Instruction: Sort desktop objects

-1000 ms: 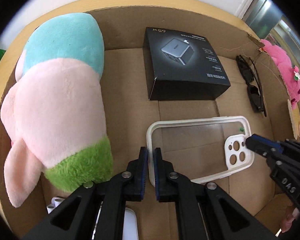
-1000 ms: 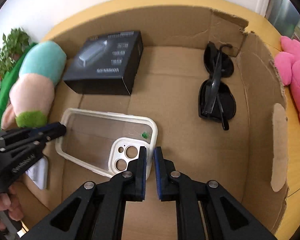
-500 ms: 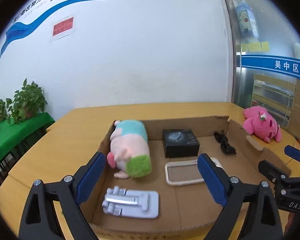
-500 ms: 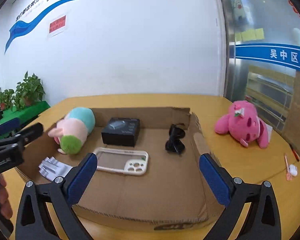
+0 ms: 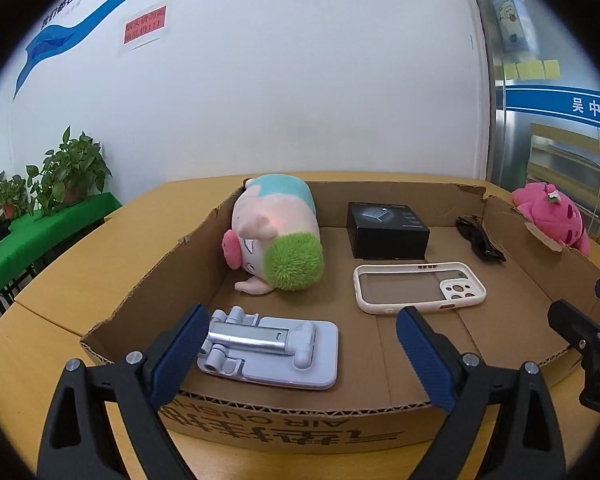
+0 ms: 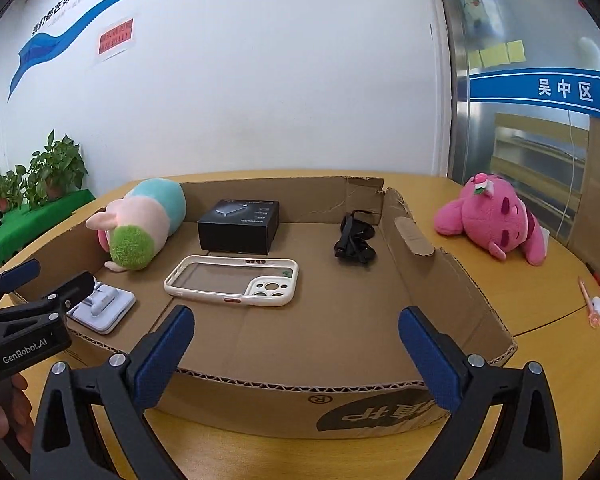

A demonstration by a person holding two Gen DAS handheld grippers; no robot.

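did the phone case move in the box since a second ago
No. The phone case lies flat in front of the black box, as before. Only the claws pulled back from it and opened; the case's place against the black box is unchanged.

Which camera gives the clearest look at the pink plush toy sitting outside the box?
The right wrist view: the pink plush toy lies whole on the table, right of the cardboard box. In the left wrist view it sits at the frame's edge, partly hidden behind the box wall.

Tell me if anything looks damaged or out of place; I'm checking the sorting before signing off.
The brown cardboard box has a ragged torn far-right corner. The pink plush toy lies outside it on the yellow table, while the pink-and-teal plush sits inside.
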